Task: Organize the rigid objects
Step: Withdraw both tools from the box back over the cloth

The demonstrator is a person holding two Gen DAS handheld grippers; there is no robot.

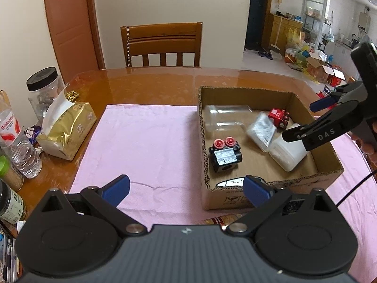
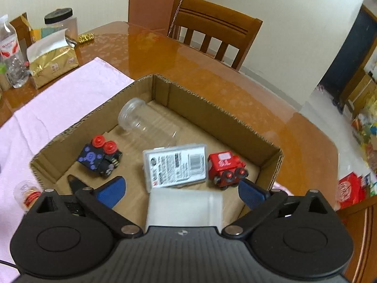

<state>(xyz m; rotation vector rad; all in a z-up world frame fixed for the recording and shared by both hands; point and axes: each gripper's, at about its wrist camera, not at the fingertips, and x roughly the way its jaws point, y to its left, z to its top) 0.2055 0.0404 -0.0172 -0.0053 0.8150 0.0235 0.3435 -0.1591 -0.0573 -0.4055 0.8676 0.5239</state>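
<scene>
A cardboard box (image 1: 249, 94) (image 2: 226, 118) sits on a pink cloth (image 1: 146, 141). In it lie a clear jar (image 1: 223, 118) (image 2: 143, 122), a black toy car with red knobs (image 1: 225, 154) (image 2: 100, 156), a red toy car (image 1: 279, 116) (image 2: 226, 168), a flat labelled plastic case (image 1: 261, 131) (image 2: 175, 167) and a white tub (image 1: 287, 152) (image 2: 186, 207). My left gripper (image 1: 186, 189) is open and empty over the cloth at the box's near left corner. My right gripper (image 2: 181, 189) is open and empty above the white tub; it also shows in the left wrist view (image 1: 304, 118).
A gold tissue pack (image 1: 68, 129) (image 2: 50, 66), a black-lidded jar (image 1: 44, 89), a water bottle (image 1: 16, 139) and other jars stand along the table's left edge. A small clear container (image 2: 26, 194) lies on the cloth left of the box. A wooden chair (image 1: 162, 44) stands behind the table.
</scene>
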